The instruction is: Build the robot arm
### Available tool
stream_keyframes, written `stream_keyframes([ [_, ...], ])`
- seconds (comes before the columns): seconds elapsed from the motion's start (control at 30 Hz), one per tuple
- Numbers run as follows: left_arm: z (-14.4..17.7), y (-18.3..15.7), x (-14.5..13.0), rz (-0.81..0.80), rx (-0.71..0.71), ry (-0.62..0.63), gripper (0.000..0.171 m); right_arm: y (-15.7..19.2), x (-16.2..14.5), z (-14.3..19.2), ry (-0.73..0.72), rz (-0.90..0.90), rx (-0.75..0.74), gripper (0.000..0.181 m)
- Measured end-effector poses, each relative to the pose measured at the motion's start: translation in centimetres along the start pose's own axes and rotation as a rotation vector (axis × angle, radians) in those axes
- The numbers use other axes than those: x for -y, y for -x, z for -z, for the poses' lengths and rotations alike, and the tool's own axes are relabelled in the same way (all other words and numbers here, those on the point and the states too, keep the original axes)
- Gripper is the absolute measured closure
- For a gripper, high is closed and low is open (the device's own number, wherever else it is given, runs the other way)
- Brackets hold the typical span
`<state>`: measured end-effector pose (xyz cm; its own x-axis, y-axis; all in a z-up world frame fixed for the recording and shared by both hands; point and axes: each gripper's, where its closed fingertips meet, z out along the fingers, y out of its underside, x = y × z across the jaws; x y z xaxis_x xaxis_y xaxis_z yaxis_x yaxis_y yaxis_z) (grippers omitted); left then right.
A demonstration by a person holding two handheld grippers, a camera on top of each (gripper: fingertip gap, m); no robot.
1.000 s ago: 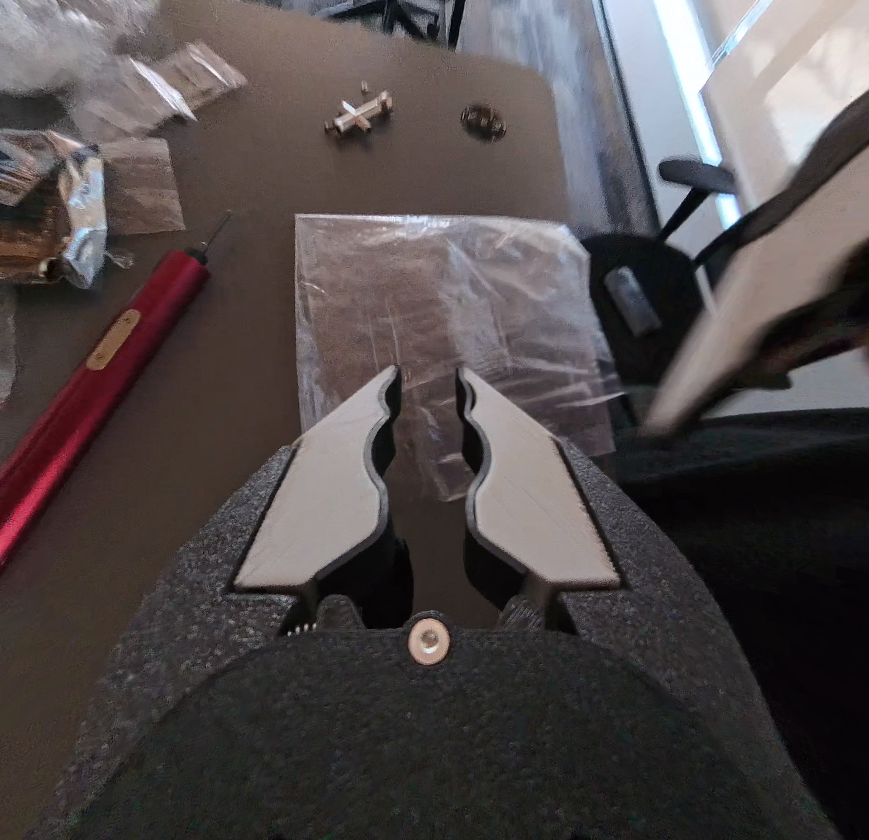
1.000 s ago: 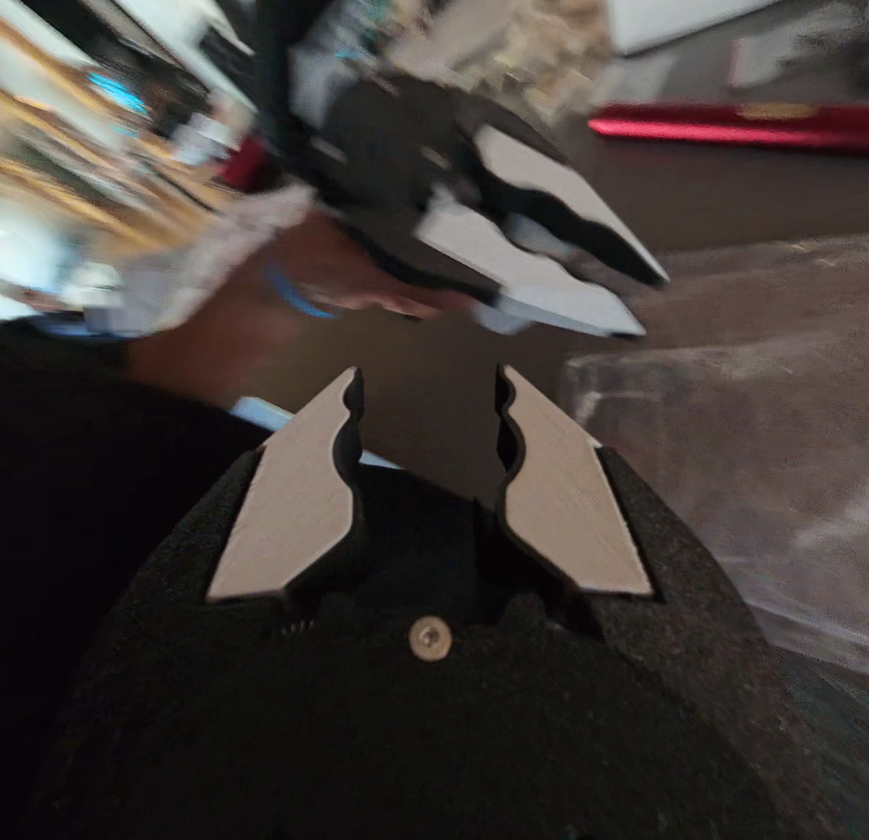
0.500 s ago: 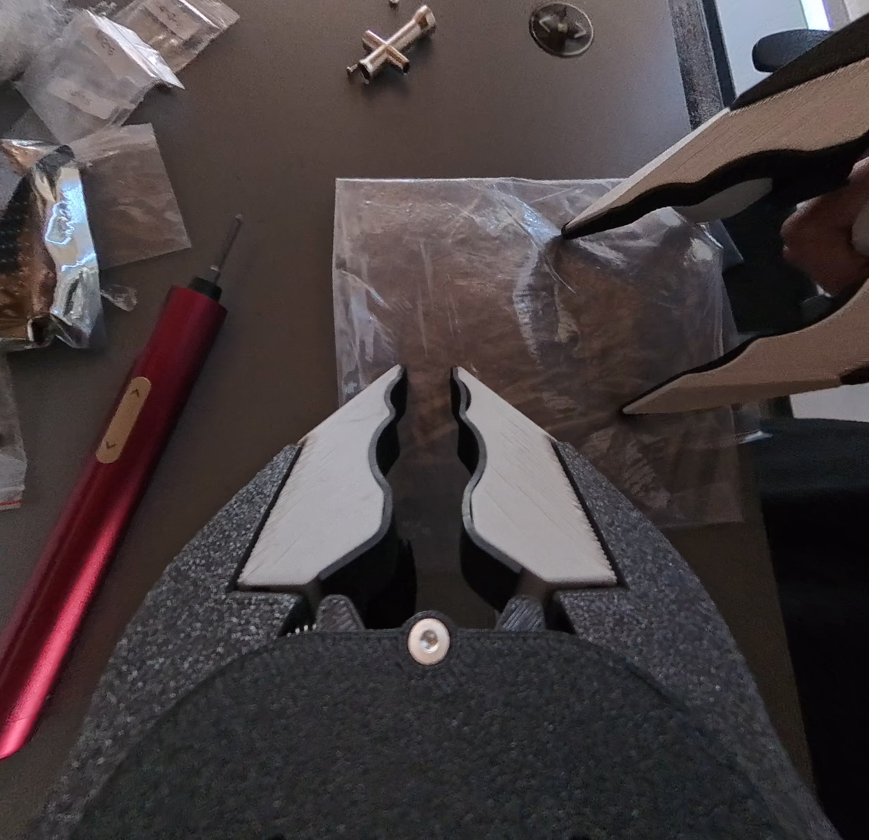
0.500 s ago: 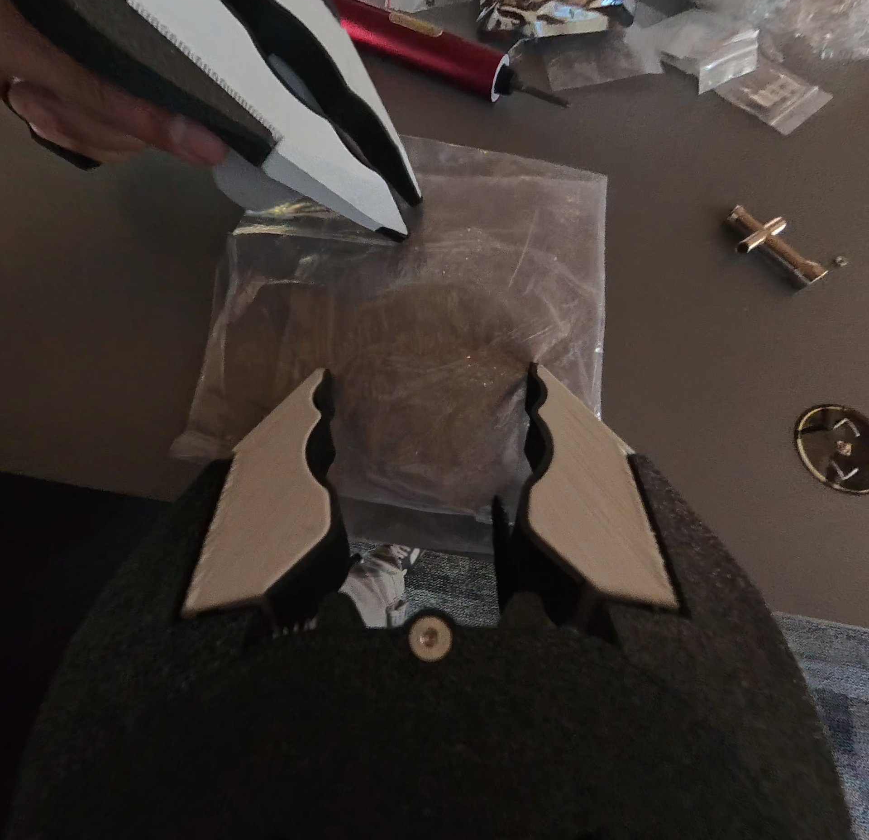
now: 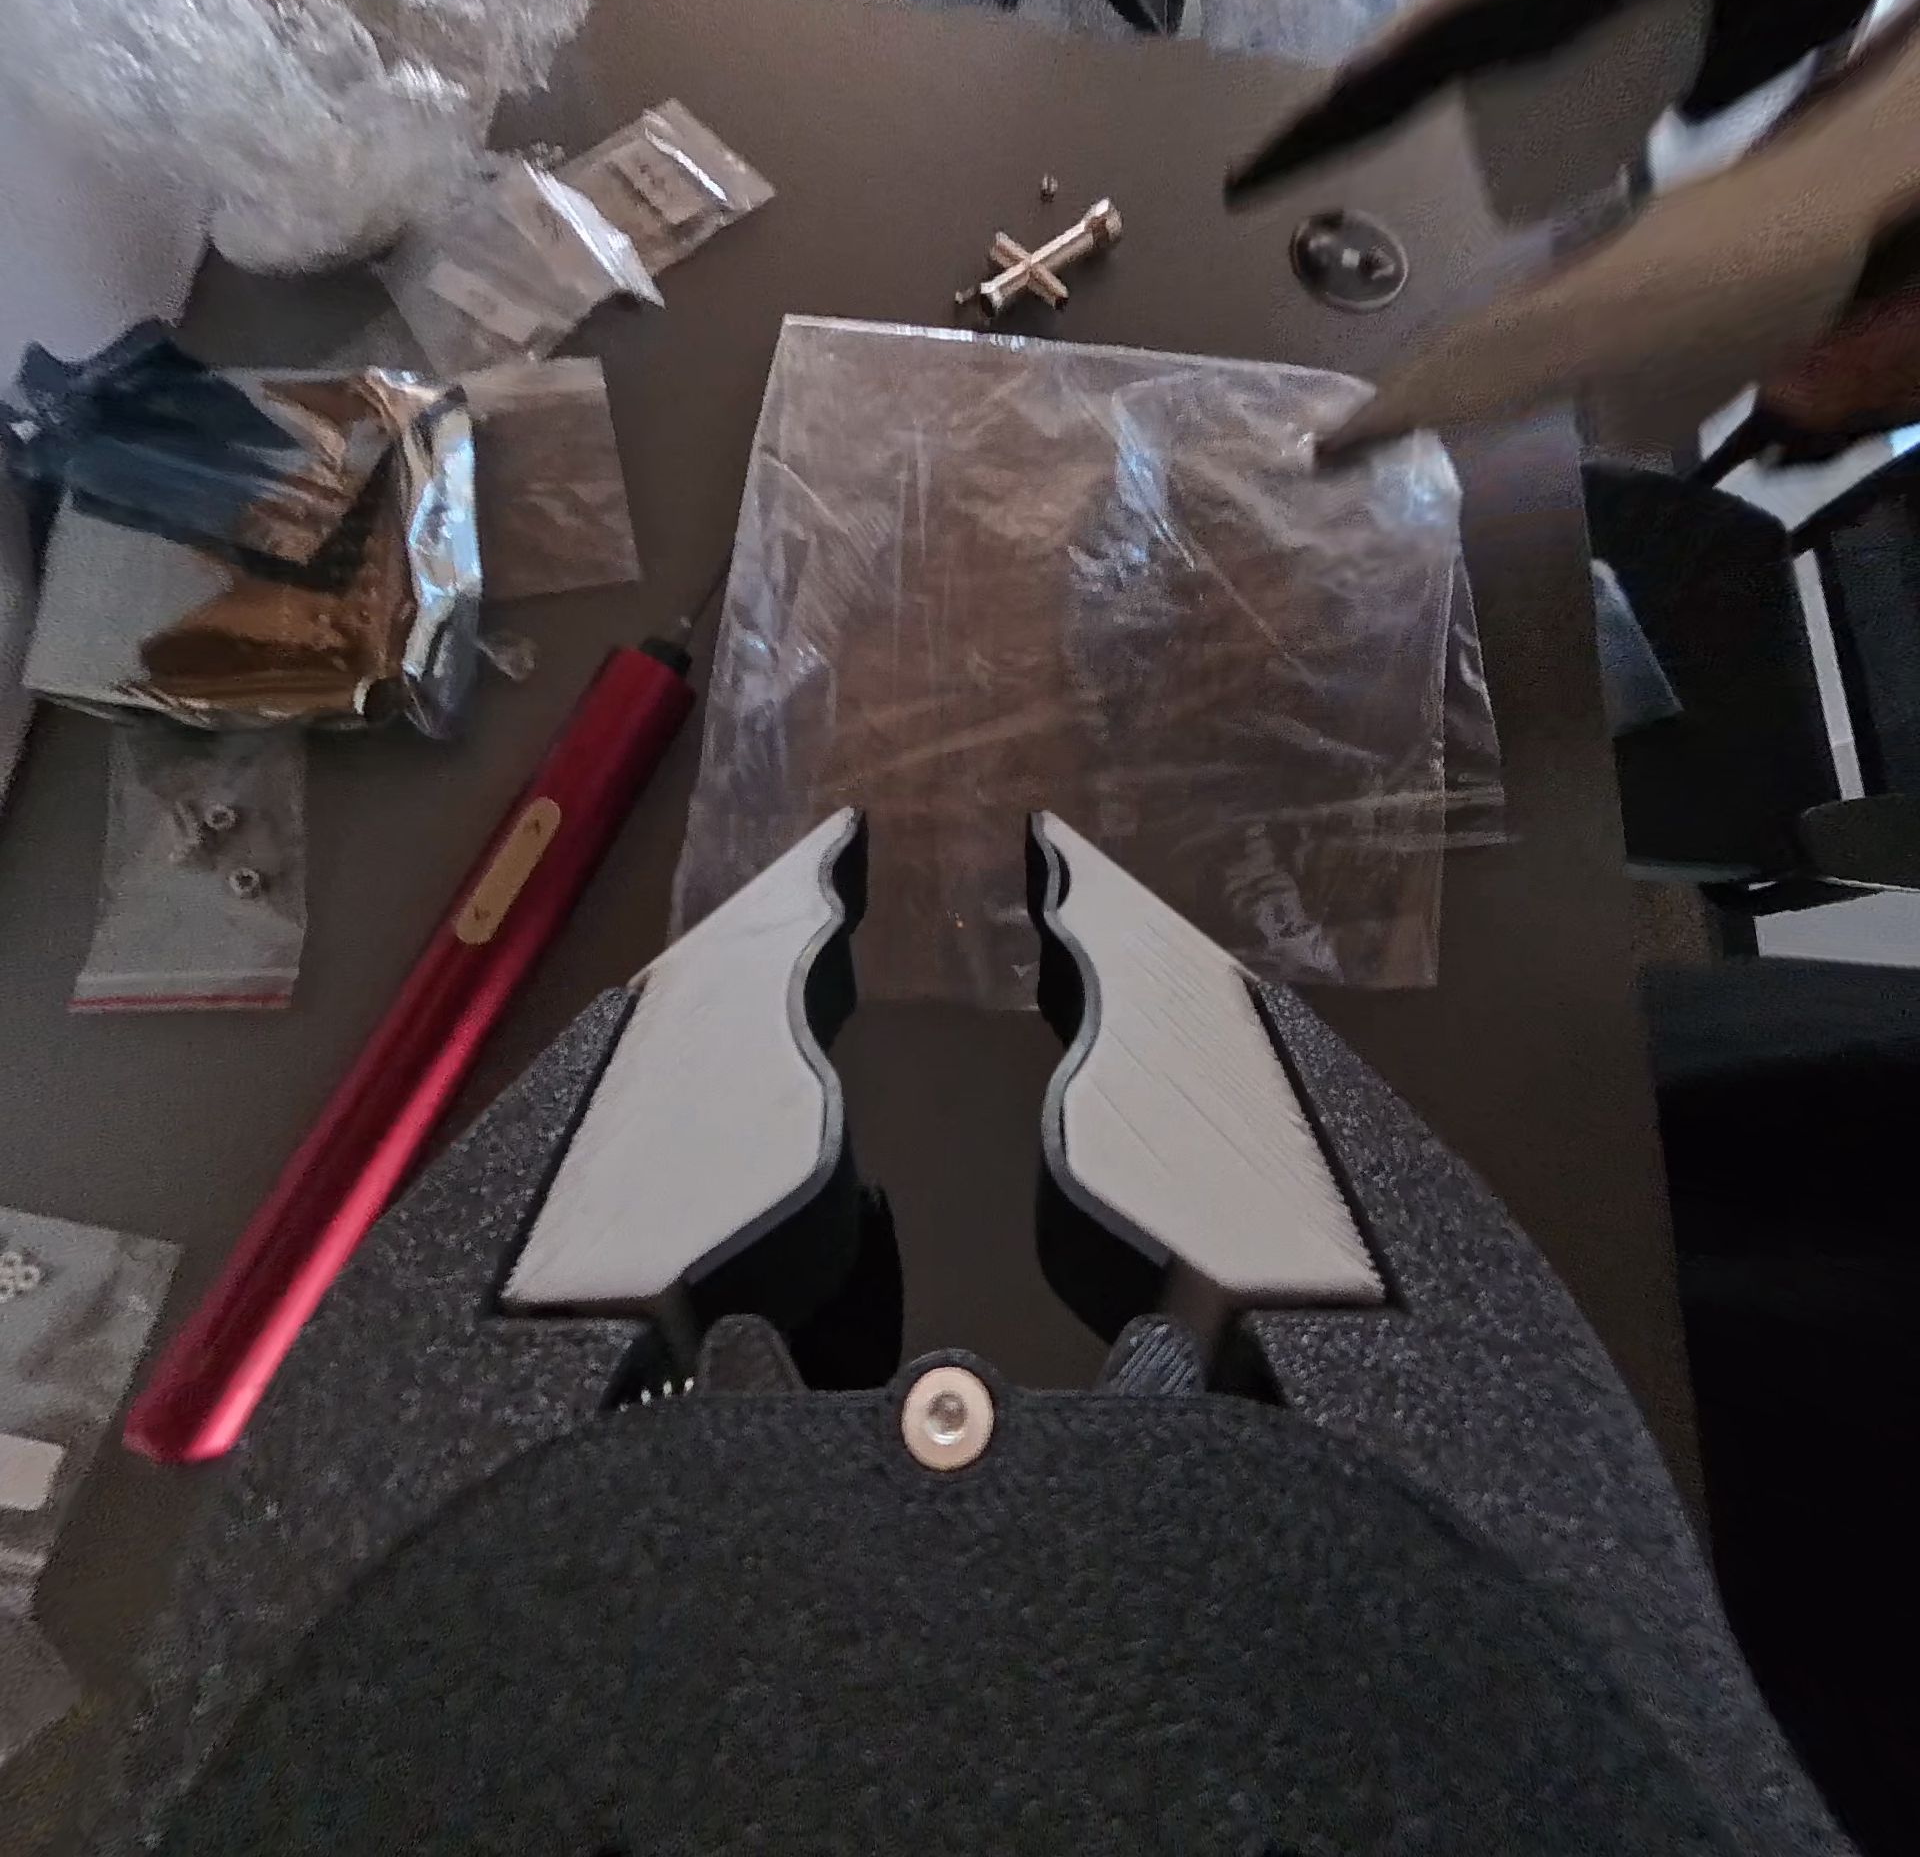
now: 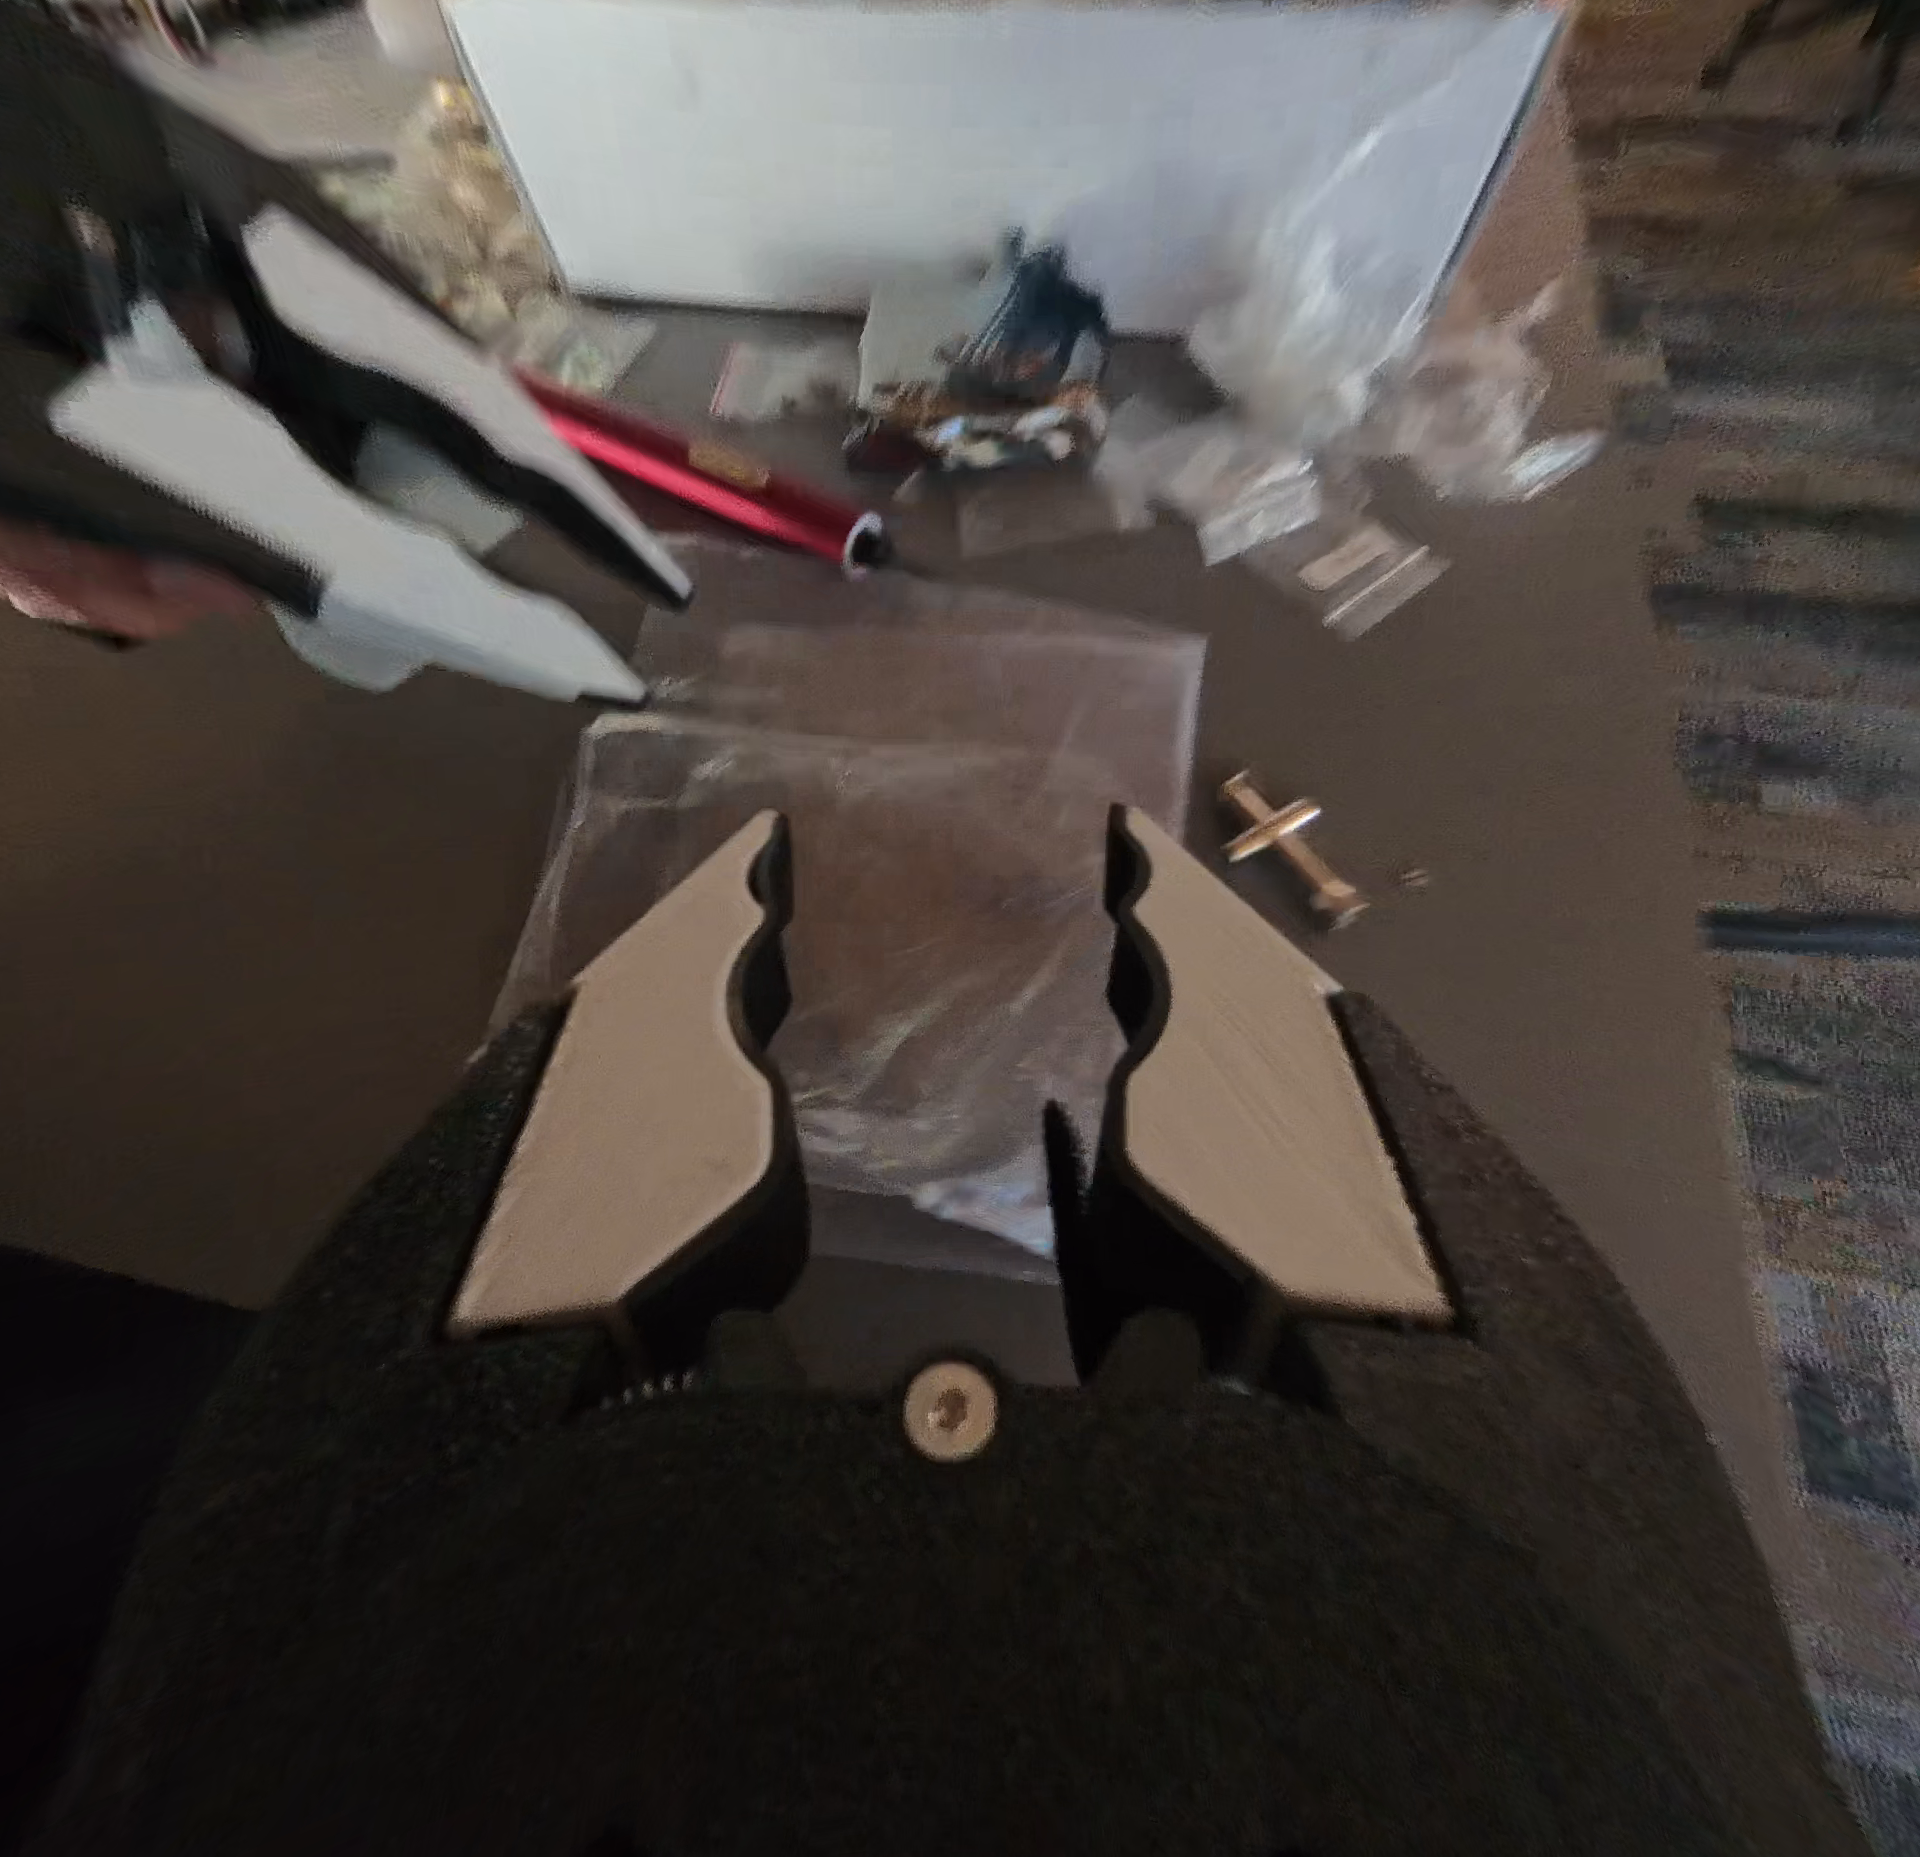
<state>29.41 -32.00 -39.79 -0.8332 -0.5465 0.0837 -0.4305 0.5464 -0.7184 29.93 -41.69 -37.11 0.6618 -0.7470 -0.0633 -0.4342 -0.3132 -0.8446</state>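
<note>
A clear flat plastic bag (image 5: 1091, 644) lies on the dark brown table (image 5: 935, 1101). My left gripper (image 5: 945, 831) is open and empty, with its tips over the bag's near edge. My right gripper (image 5: 1283, 316) comes in blurred from the upper right, open, with its lower fingertip at the bag's far right corner. In the right wrist view my right gripper (image 6: 945, 820) is open over the bag (image 6: 935, 727). There the left gripper (image 6: 657, 646) shows at the upper left, its tips at the bag's far corner.
A red pen-shaped screwdriver (image 5: 436, 1007) lies left of the bag. A metal cross wrench (image 5: 1039, 259) lies beyond it. A foil pouch (image 5: 260, 540) and small zip bags (image 5: 582, 238) lie at the left. A white box (image 6: 987, 145) stands behind. The table edge and a chair (image 5: 1704, 685) are at the right. It is some 9 cm from my left tips to the red pen-shaped screwdriver (image 5: 436, 1007). My right wrist view (image 6: 657, 445) looks at it from another angle.
My left gripper has opened wider and drawn back a little from the bag. My right gripper has shifted toward the bag's far right corner, still open, and both views are blurred by motion.
</note>
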Motion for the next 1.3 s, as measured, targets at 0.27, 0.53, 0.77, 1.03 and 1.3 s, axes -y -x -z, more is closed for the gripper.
stream_keyframes([
  [0.27, -1.7, -2.0, -2.5, 0.025, 0.005, 0.070, 0.138, -8.3, -2.5, -3.3, 0.191, 0.189, 0.151, 0.136],
  [0.53, -1.9, -1.7, -2.2, 0.083, 0.045, 0.059, 0.138, -8.0, -3.4, -4.0, 0.295, 0.373, 0.283, 0.176],
  [0.77, -2.1, -1.8, -2.2, 0.090, 0.076, 0.073, 0.138, -1.1, 0.6, -1.6, 0.174, 0.422, 0.399, 0.175],
  [1.03, -3.2, -1.9, -1.0, 0.104, 0.072, 0.046, 0.137, -1.0, -3.2, -3.9, 0.325, 0.397, 0.402, 0.157],
  [1.3, 2.8, -2.0, -2.4, 0.195, 0.128, -0.072, 0.131, -0.9, 3.8, 0.2, 0.094, 0.263, 0.384, 0.156],
])
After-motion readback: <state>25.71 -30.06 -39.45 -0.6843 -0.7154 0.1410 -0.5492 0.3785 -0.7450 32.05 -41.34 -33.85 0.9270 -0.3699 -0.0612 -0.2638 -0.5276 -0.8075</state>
